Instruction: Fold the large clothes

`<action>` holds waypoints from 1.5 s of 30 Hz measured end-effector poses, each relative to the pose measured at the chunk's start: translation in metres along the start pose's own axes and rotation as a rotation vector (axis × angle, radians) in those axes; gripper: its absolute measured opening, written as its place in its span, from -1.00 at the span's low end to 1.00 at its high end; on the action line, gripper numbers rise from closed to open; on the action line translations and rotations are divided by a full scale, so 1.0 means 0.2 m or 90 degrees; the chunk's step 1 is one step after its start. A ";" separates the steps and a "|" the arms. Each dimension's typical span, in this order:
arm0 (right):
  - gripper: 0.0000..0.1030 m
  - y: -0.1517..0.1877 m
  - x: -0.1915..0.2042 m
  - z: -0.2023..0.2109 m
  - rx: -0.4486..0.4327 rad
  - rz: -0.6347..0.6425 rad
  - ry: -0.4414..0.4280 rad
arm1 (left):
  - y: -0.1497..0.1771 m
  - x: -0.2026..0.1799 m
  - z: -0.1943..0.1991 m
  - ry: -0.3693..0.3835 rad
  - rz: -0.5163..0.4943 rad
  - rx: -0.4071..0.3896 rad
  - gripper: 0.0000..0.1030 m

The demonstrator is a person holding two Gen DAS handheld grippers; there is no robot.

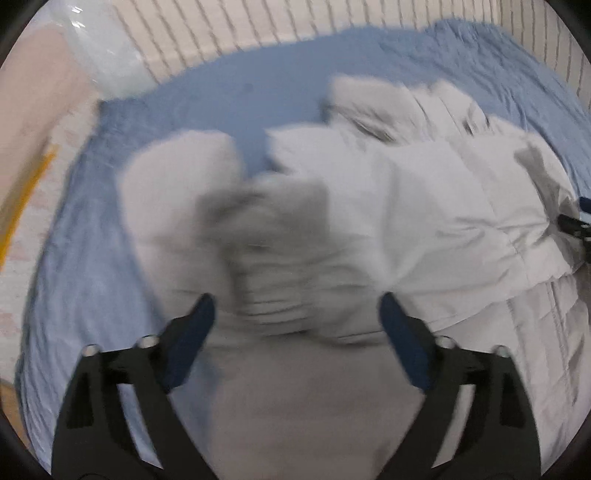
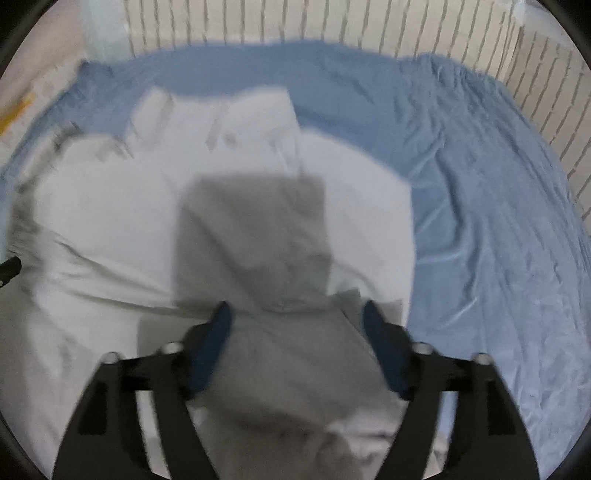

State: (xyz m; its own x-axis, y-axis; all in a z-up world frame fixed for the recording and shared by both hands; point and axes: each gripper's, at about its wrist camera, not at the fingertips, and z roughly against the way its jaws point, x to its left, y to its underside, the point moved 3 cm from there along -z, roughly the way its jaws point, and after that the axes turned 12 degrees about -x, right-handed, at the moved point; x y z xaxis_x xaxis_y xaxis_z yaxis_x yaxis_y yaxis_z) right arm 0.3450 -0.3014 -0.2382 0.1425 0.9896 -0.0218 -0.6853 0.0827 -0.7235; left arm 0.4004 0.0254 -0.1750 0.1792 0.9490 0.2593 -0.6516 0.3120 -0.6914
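One white garment lies on one blue sheet, toward its near edge. Two grippers show, the left and the right, each with two blue-padded fingers spread apart. One plastic bag sits past the sheet's far-left corner.

The jacket lies on the sheet, which spreads out to either side and behind it. Behind the sheet runs a slatted wall. Both grippers hang over the jacket's near part, jaws apart.
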 end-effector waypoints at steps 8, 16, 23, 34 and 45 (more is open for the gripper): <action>0.85 -0.23 0.02 0.20 -0.091 0.051 0.028 | -0.02 0.47 -0.10 -0.056 0.097 0.011 0.88; 0.89 -0.38 0.15 0.05 -0.063 0.116 0.067 | -0.18 0.68 -0.48 -0.038 0.123 0.046 0.94; 0.89 -0.29 0.28 0.03 -0.076 0.160 0.044 | -0.16 0.60 -0.81 -0.007 0.156 0.088 0.94; 0.89 -0.11 0.30 -0.04 -0.068 0.246 0.086 | -0.16 0.39 -0.89 -0.047 0.092 0.086 -0.51; 0.89 -0.10 0.29 0.07 -0.073 0.179 0.057 | 0.13 0.43 -0.41 -0.079 0.174 0.075 -0.96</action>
State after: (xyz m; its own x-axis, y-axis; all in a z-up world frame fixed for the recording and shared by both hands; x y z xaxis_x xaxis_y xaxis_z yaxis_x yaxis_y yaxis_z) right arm 0.3570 -0.2440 -0.2147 0.0252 0.9570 -0.2891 -0.6226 -0.2112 -0.7535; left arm 0.4595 0.1194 -0.2245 -0.1008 0.9819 0.1604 -0.7455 0.0322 -0.6657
